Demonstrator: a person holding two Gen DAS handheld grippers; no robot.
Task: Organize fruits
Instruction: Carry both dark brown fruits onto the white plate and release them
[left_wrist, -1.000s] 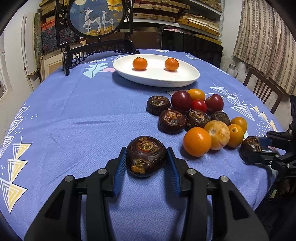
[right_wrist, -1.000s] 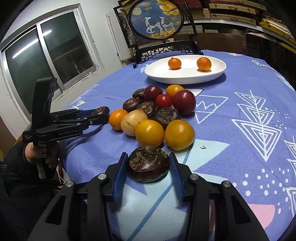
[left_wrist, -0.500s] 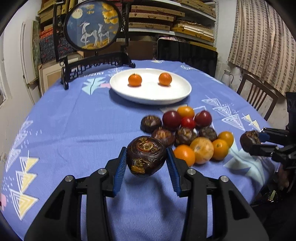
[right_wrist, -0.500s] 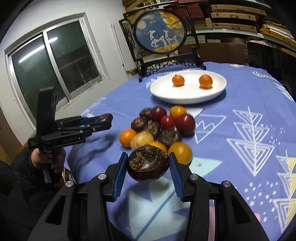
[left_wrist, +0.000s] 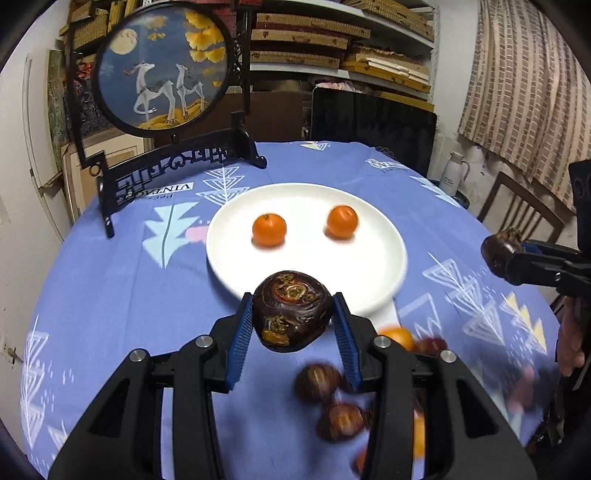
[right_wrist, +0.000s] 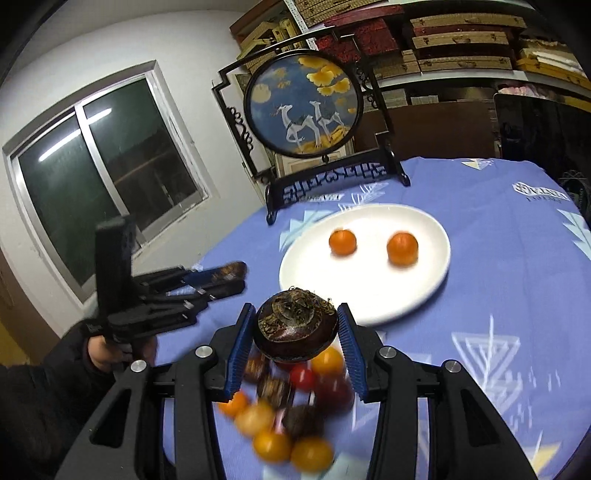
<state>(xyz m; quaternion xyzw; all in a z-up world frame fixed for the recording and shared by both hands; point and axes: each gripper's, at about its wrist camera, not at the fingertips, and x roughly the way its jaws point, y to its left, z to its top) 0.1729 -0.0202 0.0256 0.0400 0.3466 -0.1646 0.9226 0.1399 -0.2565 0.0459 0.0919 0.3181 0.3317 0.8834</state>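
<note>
Left gripper (left_wrist: 291, 325) jaws clenched on a dark water chestnut (left_wrist: 291, 317), held in the air just short of the near rim of the white plate (left_wrist: 236, 258). Right gripper (right_wrist: 295, 334) jaws likewise clamped on a second water chestnut (right_wrist: 295, 328), also airborne, near edge of the plate in front of it.

Risks, judged from here: both chestnuts are round, glossy and gripped only at their widest sides, so a tilt or a bump could let one slip and drop onto the fruit pile (right_wrist: 288, 410) below, scattering it. Both grippers head for the same plate, so they could collide over it. A fast release may send a chestnut rolling into the two oranges (left_wrist: 269, 229) on the far part of the plate, or off the rim onto the blue tablecloth (left_wrist: 110, 295).

Look: the chestnuts are dark brown-purple and squat, with flaky tan rings on top and an orange-tan patch low on the left one. Pile is motion-blurred: oranges, yellow and red fruits, more chestnuts. A deer screen (left_wrist: 162, 70) stands at the far left of the table.
</note>
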